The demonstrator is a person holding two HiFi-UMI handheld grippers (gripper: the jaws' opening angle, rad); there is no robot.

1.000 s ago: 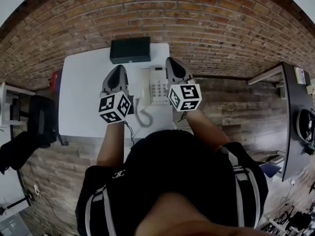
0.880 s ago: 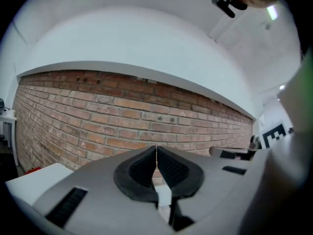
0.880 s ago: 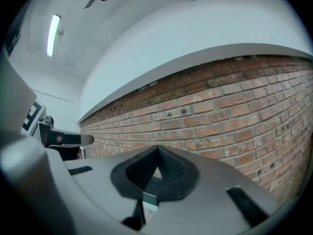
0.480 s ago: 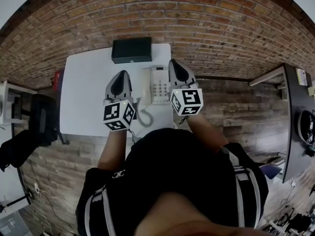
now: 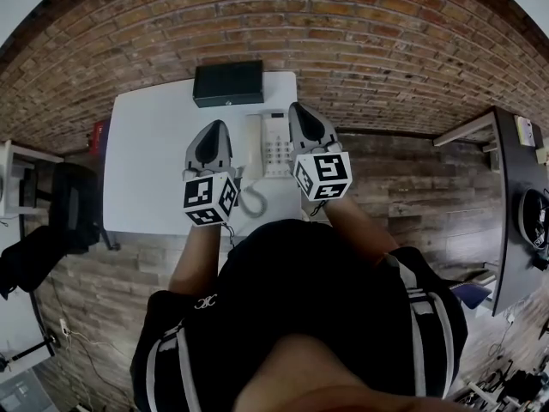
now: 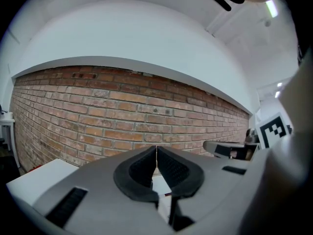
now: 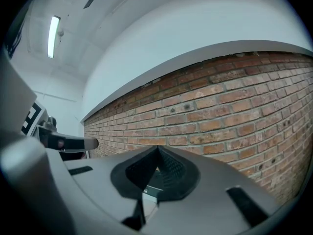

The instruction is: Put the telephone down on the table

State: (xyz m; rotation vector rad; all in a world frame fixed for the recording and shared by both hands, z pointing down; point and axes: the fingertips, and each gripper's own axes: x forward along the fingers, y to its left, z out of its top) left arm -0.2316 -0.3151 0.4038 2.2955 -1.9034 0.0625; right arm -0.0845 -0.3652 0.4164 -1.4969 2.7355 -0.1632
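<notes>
A white telephone (image 5: 273, 147) with a keypad lies on the white table (image 5: 150, 157), its handset along the left side and its coiled cord (image 5: 250, 200) trailing toward the near edge. My left gripper (image 5: 213, 129) is held level just left of the phone, jaws shut with nothing between them. My right gripper (image 5: 302, 110) is at the phone's right edge, also shut and empty. In the left gripper view the left gripper (image 6: 156, 148) points at the brick wall; the right gripper (image 7: 157, 148) in its own view does the same. The phone is hidden in both gripper views.
A black box (image 5: 227, 85) stands at the table's far edge against the brick wall (image 5: 283, 24). A black chair (image 5: 73, 209) is left of the table. A dark desk (image 5: 515, 204) stands far to the right. Wooden floor surrounds the table.
My left gripper has shifted a little to the right, closer to the phone. The right gripper and the telephone stay where they were.
</notes>
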